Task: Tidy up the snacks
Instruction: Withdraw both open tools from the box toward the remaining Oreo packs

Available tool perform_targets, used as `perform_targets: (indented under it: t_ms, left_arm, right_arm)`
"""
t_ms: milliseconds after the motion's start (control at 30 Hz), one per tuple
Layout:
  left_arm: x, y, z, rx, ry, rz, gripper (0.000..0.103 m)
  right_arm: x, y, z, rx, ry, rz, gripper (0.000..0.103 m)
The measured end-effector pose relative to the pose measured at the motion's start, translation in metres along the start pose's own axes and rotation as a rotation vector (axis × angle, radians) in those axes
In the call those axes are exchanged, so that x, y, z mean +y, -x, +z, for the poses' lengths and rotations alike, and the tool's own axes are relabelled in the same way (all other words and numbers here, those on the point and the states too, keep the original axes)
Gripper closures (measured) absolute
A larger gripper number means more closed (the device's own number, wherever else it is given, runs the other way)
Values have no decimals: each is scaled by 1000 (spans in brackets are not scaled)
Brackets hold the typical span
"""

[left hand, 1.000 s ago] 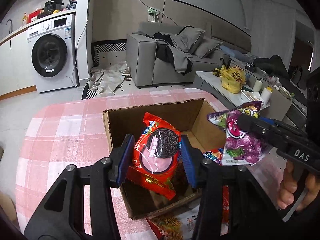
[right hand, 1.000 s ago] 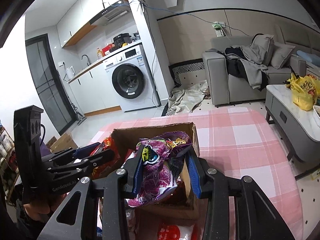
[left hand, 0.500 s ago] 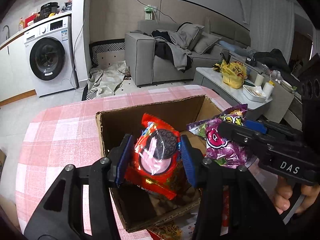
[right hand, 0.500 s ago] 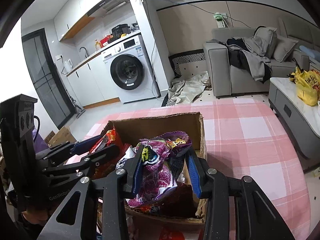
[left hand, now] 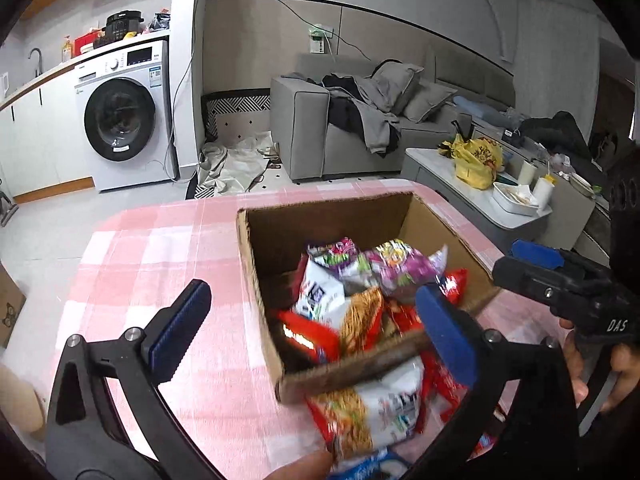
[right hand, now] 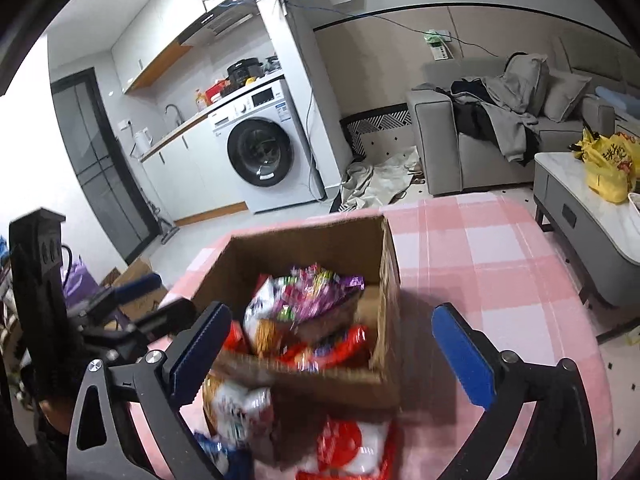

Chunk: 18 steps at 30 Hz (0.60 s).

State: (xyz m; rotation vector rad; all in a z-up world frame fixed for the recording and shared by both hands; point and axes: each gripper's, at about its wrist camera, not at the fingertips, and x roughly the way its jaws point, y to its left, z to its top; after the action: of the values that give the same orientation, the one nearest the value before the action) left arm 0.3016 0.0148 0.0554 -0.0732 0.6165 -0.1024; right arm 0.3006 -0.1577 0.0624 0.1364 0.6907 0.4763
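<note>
The left gripper (left hand: 312,330) hangs over the near left corner of the cardboard box (left hand: 256,280), its jaws opening wide and gripping nothing; the box corner and some packets lie between the blue pads without touching them. Inside the box sits a heap of snack packets (left hand: 360,284), a purple one (right hand: 316,292) on top. The right gripper (right hand: 332,344) likewise opens wide over the box's near edge, empty. More packets (left hand: 376,408) lie on the pink checked table (left hand: 160,248) at its near edge.

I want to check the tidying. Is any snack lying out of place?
Yes. Several snack packets lie on the pink checked tablecloth in front of the cardboard box, not inside it with the other packets.
</note>
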Motion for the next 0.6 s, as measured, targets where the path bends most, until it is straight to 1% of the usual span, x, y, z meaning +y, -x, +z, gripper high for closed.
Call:
perform_targets:
  t_ms: [100, 267, 400, 600]
  left_arm:
    - [4, 16, -10, 2, 15, 10, 1]
    - [1, 43, -33, -6, 2, 18, 1]
    - [-1, 56, -56, 22, -4, 24, 1]
    - [0, 69, -85, 52, 17, 49, 1]
  right_arm:
    - [4, 8, -14, 27, 31, -14, 1]
    - [7, 16, -35, 83, 54, -29, 1]
    - [9, 21, -52, 117, 60, -54, 1]
    - [13, 27, -74, 150, 70, -58, 1]
